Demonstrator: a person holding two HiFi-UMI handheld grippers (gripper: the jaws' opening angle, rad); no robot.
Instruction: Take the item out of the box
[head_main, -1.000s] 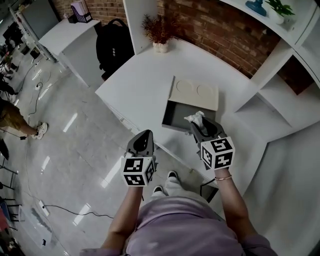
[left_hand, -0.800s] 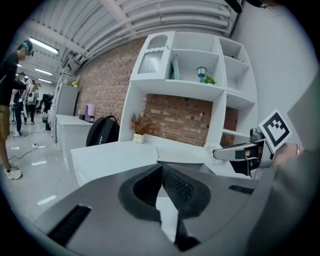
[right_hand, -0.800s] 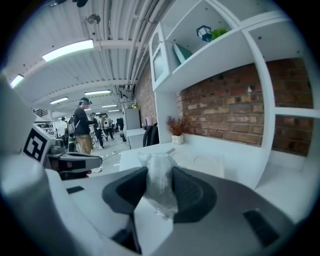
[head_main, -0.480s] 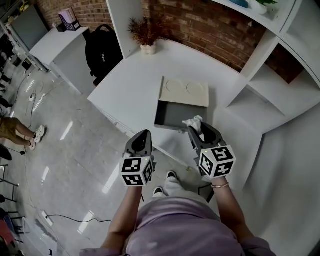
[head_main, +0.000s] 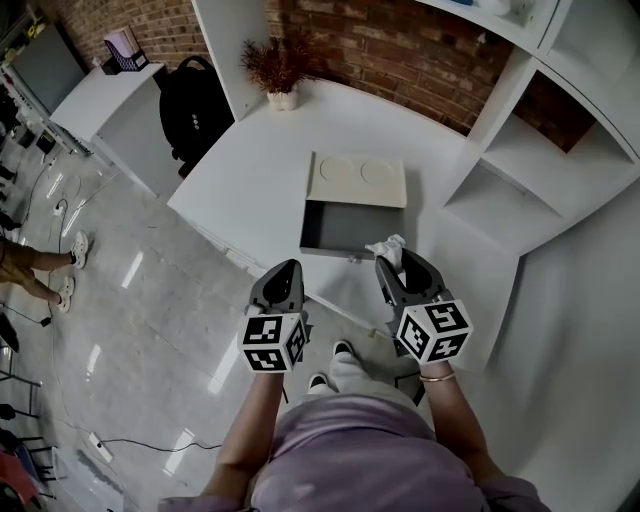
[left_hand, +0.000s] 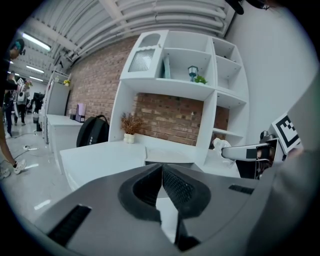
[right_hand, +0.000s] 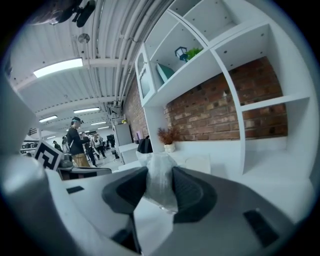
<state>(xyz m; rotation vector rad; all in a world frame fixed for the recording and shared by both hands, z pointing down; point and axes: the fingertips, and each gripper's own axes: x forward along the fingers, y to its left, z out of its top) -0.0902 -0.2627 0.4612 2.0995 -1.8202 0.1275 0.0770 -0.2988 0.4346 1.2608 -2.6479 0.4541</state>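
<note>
An open grey box (head_main: 345, 228) lies on the white table (head_main: 300, 140), its cream lid (head_main: 356, 179) folded back behind it. My right gripper (head_main: 392, 256) is shut on a crumpled white plastic-wrapped item (head_main: 388, 246), held up near the box's front right corner. In the right gripper view the item (right_hand: 161, 181) is pinched between both pads. My left gripper (head_main: 283, 280) hangs off the table's front edge, to the left of the box, with its jaws pressed together and nothing in them (left_hand: 161, 187).
A potted dried plant (head_main: 272, 68) stands at the table's back. White shelving (head_main: 540, 150) rises on the right. A black backpack (head_main: 190, 105) leans beside a side desk. People stand far off on the left floor (head_main: 40, 262).
The head view has drifted, so box and table sit slightly higher and further left. Both grippers keep nearly the same places, the right still holding the white item.
</note>
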